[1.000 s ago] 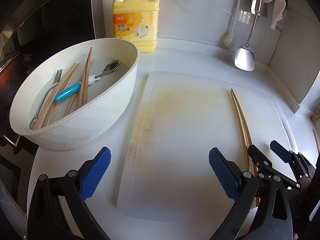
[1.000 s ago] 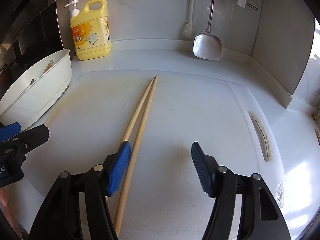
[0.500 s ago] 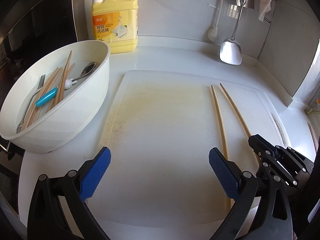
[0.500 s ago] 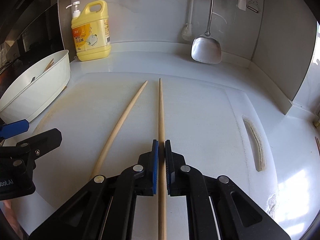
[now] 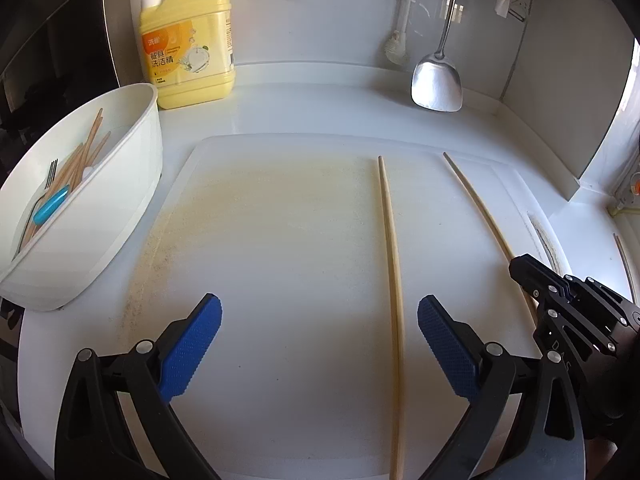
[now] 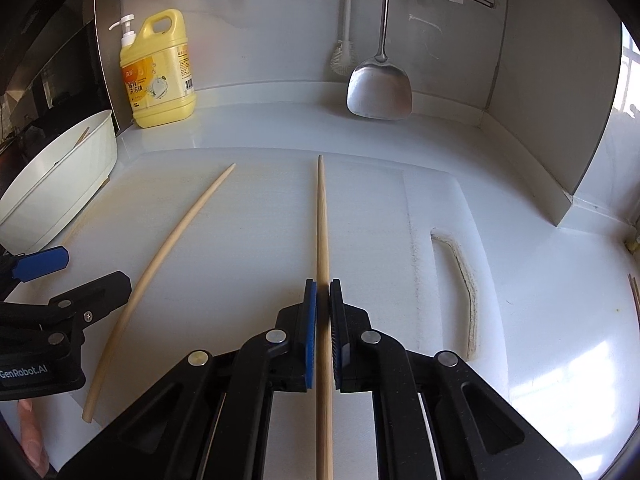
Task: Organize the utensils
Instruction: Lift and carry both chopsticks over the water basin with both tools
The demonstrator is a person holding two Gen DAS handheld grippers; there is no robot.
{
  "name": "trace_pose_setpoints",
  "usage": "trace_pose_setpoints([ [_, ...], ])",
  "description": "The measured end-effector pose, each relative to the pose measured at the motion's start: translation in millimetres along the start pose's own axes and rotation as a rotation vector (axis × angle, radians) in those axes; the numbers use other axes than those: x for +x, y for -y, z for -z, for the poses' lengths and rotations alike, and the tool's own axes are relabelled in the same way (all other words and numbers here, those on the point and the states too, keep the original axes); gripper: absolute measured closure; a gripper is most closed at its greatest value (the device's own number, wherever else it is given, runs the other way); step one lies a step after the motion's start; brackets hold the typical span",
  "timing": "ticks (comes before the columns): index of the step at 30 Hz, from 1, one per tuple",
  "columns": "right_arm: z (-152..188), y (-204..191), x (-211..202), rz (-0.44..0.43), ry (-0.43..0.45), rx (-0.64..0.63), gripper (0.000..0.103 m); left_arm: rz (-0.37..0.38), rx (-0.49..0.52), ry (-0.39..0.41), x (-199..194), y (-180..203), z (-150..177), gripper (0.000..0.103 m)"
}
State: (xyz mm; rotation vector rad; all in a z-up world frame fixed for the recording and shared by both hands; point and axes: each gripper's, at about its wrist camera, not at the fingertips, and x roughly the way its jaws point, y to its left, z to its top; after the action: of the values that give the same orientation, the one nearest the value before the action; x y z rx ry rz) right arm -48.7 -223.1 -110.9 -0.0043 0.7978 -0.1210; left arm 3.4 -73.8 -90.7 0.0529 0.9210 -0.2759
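Two wooden chopsticks lie apart on the white cutting board (image 5: 280, 264). My right gripper (image 6: 323, 286) is shut on one chopstick (image 6: 322, 216), which points straight ahead; in the left wrist view this gripper (image 5: 528, 270) holds the right-hand chopstick (image 5: 476, 200). The other chopstick (image 5: 392, 264) lies free on the board, just left of my left gripper's right finger; it also shows in the right wrist view (image 6: 160, 264). My left gripper (image 5: 318, 320) is open and empty above the board's near part. A white basin (image 5: 104, 216) at the left holds several chopsticks, a fork and a blue-handled spoon (image 5: 50, 206).
A yellow detergent bottle (image 5: 186, 40) stands at the back left by the wall. A metal spatula (image 5: 438, 84) and a brush (image 5: 398, 48) hang on the back wall. A raised white wall edge (image 5: 560, 152) bounds the counter at the right.
My right gripper closed on one chopstick and swung it away from its pair, so the two now lie apart. My left gripper shifted right, away from the basin, still open.
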Motion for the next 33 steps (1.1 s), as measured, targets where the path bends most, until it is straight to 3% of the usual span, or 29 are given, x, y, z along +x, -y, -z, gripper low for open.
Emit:
trace_pose_setpoints([
  [11, 0.1, 4.2, 0.4, -0.029, 0.010, -0.012, 0.096, -0.043, 0.024, -0.013, 12.5, 10.6, 2.4, 0.007],
  [15, 0.6, 6.6, 0.5, -0.041, 0.009, -0.017, 0.096, -0.043, 0.027, 0.010, 11.3, 14.2, 2.6, 0.015],
  [18, 0.5, 4.4, 0.9, -0.033, 0.007, -0.043, 0.096, -0.035, 0.038, 0.022, 8.6, 18.9, 3.0, 0.027],
  [21, 0.5, 2.4, 0.8, -0.034, 0.005, -0.046, 0.096, -0.023, 0.048, 0.028, 4.9, 23.3, 3.7, 0.048],
  [23, 1.2, 1.2, 0.4, -0.032, 0.007, -0.051, 0.096, -0.015, 0.060, 0.034, 2.6, 26.3, 4.1, 0.077],
  [25, 1.5, 1.2, -0.1, -0.033, 0.009, -0.048, 0.096, -0.014, 0.071, 0.037, 1.7, 29.4, 5.1, 0.093],
  [33, 3.1, 4.6, -2.4, -0.071, 0.013, -0.010, 0.097, -0.001, 0.074, 0.039, -4.7, 26.1, 8.3, 0.096],
])
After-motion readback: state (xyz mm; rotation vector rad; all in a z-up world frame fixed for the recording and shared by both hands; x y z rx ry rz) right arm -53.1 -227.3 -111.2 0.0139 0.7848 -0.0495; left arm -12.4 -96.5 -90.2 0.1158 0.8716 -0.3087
